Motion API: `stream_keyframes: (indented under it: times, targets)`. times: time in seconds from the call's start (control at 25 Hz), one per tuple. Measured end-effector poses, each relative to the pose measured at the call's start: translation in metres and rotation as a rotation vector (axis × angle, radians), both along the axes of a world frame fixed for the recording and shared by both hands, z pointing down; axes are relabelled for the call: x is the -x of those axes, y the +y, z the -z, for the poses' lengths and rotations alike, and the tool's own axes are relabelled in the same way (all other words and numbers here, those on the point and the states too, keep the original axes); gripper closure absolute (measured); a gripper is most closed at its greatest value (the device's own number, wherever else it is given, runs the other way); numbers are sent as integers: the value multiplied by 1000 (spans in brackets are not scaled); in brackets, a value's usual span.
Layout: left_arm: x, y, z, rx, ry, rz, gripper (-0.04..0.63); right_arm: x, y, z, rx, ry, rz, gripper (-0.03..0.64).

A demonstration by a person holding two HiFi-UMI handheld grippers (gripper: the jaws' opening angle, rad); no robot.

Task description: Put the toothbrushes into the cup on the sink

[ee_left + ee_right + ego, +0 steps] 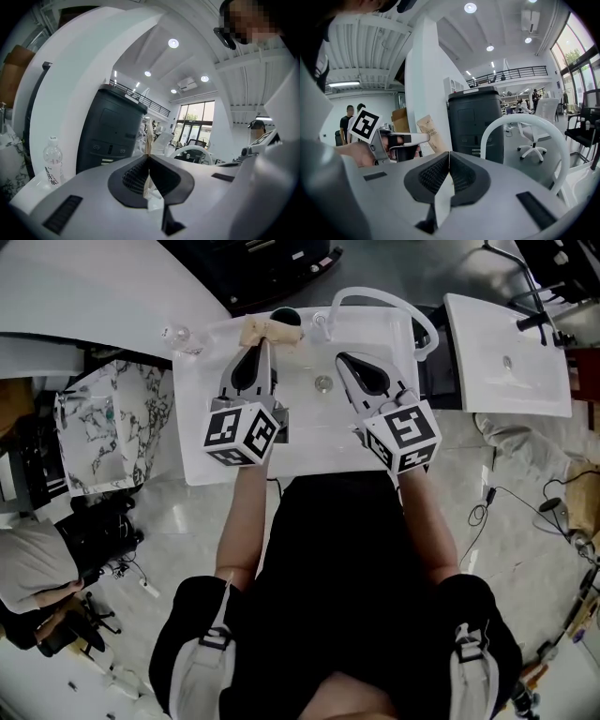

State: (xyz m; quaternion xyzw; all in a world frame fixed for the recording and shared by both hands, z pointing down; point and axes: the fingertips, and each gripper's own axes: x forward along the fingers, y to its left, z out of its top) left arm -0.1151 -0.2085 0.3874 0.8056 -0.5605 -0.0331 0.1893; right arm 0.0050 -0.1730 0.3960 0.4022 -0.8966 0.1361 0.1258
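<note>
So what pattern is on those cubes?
Black-and-white square markers on each cube, clearest in the head view.

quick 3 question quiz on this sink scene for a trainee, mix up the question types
1. True or false: the right gripper has its jaws wide apart.
2. What is between the jaws of the left gripper? A: a thin tan packet. B: a sponge. C: nothing.
3. Fill in: in the head view both grippers are above the white ____.

Key: 1 false, the jaws are together and empty. 2 A. 3 sink.
</note>
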Motion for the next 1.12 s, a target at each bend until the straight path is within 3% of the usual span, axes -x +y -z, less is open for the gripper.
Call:
stream_keyframes:
  times: [1.12]
  targets:
    - [15, -66, -47, 73, -11, 19, 578, 20, -51, -18, 46, 12, 16, 586]
